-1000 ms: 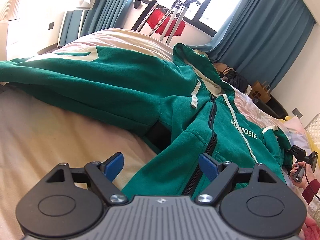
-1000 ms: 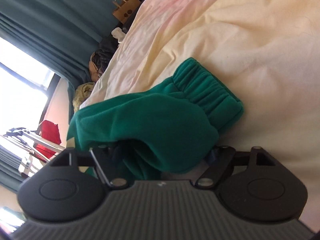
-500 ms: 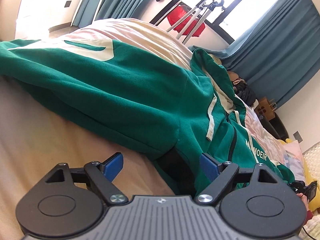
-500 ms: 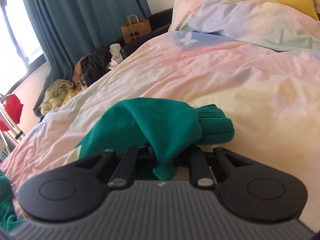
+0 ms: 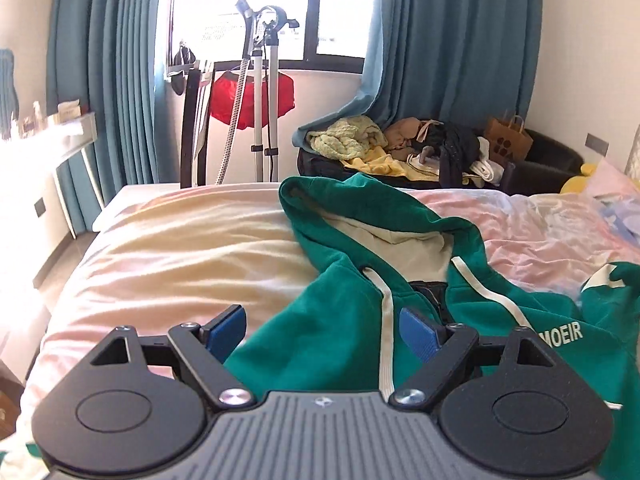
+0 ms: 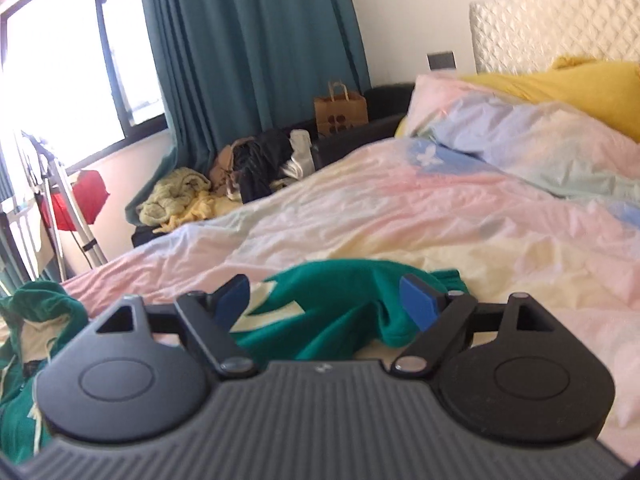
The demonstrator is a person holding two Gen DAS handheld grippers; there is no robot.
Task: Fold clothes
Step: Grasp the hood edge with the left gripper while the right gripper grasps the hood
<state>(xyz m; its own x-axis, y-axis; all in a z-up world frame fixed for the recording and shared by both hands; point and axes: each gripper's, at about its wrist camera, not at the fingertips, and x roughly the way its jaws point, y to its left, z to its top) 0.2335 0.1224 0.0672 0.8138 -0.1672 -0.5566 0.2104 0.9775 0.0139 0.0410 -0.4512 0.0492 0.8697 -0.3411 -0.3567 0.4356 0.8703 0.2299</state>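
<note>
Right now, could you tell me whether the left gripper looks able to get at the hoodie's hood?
Probably yes. The left gripper has open, empty jaws above the green hoodie, and the hood lies straight ahead on the bed with nothing lying across it.

Harsh daylight from the window (image 5: pixel 240 12), blown-out glare, fisheye-bent edges, slight motion blur.

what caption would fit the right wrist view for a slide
Right gripper, fingers opening, above a green hoodie sleeve lying on a pastel bed cover.
</note>
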